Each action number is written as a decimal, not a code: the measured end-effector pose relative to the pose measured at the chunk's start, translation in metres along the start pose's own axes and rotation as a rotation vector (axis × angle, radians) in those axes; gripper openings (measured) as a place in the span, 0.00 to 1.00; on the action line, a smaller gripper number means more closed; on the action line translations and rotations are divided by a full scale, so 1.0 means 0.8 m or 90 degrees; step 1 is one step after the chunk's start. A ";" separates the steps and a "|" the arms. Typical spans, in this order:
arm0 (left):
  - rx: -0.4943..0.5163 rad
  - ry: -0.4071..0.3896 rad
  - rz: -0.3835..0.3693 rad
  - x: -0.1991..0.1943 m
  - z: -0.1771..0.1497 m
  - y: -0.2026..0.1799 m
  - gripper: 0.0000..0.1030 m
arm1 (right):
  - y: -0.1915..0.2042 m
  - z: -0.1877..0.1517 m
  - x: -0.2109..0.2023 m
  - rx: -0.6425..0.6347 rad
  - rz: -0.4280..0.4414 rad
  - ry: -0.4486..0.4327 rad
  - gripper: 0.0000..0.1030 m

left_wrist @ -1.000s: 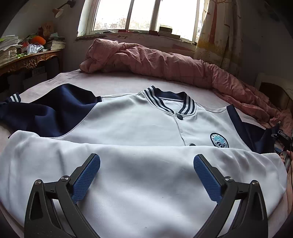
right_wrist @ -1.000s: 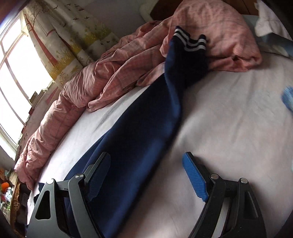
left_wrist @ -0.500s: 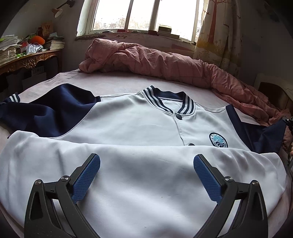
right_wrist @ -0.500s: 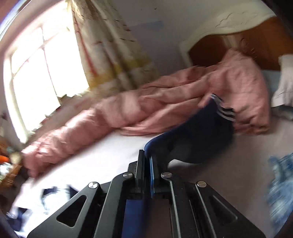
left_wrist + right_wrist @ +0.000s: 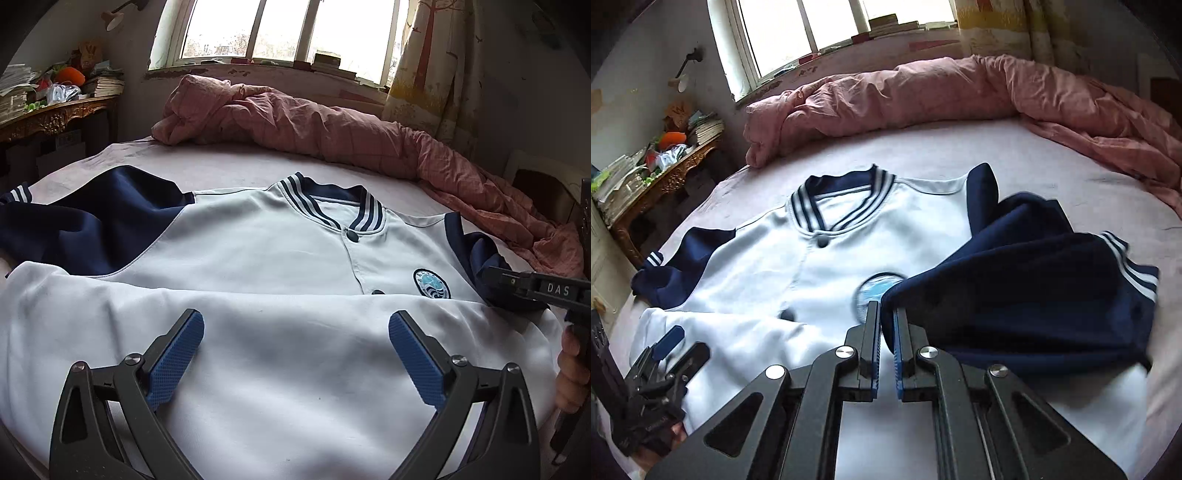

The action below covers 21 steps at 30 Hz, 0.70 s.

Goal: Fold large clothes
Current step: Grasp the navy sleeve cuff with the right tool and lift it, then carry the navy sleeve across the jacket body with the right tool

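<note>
While the jacket (image 5: 768,280) lies face up across the middle of the bed (image 5: 1052,173), collar toward the window and its lower part already doubled up over the chest, we find one navy sleeve (image 5: 1027,295) lifted off the sheet and bunched over that shoulder. The right gripper (image 5: 884,332) has this sleeve pinched at a fold of the cloth; its jaws stand almost together and are parting a little, with fabric between the pads. The left gripper (image 5: 295,354) hovers above the doubled white panel with jaws wide apart and nothing in them. The other sleeve (image 5: 85,225) lies spread flat toward the far side, not yet folded. A pink quilt (image 5: 332,129) is heaped along the head of the bed, near the collar but apart from it. We judge the main risk to be a slipped hold: the pinch takes only a thin edge, and any loosening would drop the sleeve in a heap rather than flat across the chest. We judge also that dragging it could pull the doubled hem askew, since nothing pins the panel. The cuff (image 5: 1130,266) may fold under unseen.
</note>
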<state>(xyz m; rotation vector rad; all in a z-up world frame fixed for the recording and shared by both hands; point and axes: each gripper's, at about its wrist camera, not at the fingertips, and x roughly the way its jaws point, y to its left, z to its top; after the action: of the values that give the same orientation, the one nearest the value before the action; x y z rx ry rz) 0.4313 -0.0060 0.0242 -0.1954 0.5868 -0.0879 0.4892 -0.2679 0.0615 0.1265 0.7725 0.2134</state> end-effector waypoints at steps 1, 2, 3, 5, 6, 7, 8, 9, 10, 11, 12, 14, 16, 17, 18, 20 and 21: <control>0.001 0.000 0.001 0.000 0.000 0.000 0.97 | 0.015 -0.005 -0.002 -0.006 -0.015 -0.005 0.11; 0.003 -0.002 0.002 -0.001 0.000 -0.001 0.97 | 0.022 -0.007 -0.004 -0.006 -0.027 -0.007 0.15; 0.005 -0.003 0.002 -0.001 0.000 0.000 0.97 | 0.026 -0.008 -0.006 0.004 -0.035 -0.005 0.26; 0.010 -0.007 0.003 -0.003 0.000 -0.001 0.97 | 0.015 -0.001 -0.021 0.061 -0.032 -0.020 0.53; 0.011 -0.007 0.003 -0.002 0.000 -0.002 0.97 | 0.007 -0.001 -0.033 0.081 -0.029 -0.031 0.67; 0.010 -0.005 0.003 -0.002 0.000 -0.001 0.97 | -0.001 0.002 -0.046 0.100 -0.024 -0.048 0.69; 0.008 -0.004 0.003 -0.002 0.001 -0.001 0.97 | -0.012 0.004 -0.058 0.111 -0.022 -0.058 0.69; 0.006 -0.004 0.002 -0.001 0.001 -0.001 0.97 | -0.025 0.007 -0.070 0.125 -0.020 -0.069 0.69; 0.004 -0.003 0.001 -0.001 0.001 0.000 0.97 | -0.044 0.011 -0.082 0.149 -0.015 -0.087 0.69; 0.004 -0.003 0.002 -0.001 0.001 0.000 0.97 | -0.065 0.014 -0.097 0.174 -0.016 -0.115 0.69; 0.005 -0.003 0.002 -0.001 0.001 0.000 0.97 | -0.086 0.019 -0.108 0.190 -0.032 -0.143 0.69; 0.005 -0.003 0.001 -0.001 0.001 0.000 0.97 | -0.130 0.022 -0.126 0.205 -0.112 -0.191 0.69; 0.004 -0.002 0.002 -0.001 0.001 0.001 0.97 | -0.186 0.020 -0.122 0.227 -0.173 -0.175 0.69; 0.004 0.000 0.001 0.000 0.001 0.001 0.97 | -0.220 0.015 -0.112 0.254 -0.160 -0.135 0.69; 0.003 0.002 0.001 0.001 0.001 0.000 0.97 | -0.251 0.008 -0.102 0.283 -0.127 -0.106 0.69; 0.003 0.005 0.003 0.001 0.000 0.001 0.97 | -0.303 -0.008 -0.085 0.342 -0.077 -0.101 0.69; 0.005 0.004 0.004 0.001 0.000 0.000 0.97 | -0.325 -0.015 -0.076 0.368 -0.077 -0.097 0.69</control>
<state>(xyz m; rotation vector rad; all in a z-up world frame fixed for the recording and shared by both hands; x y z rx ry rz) 0.4316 -0.0064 0.0238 -0.1865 0.5935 -0.0850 0.4761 -0.5339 0.0442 0.6337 0.6686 -0.1387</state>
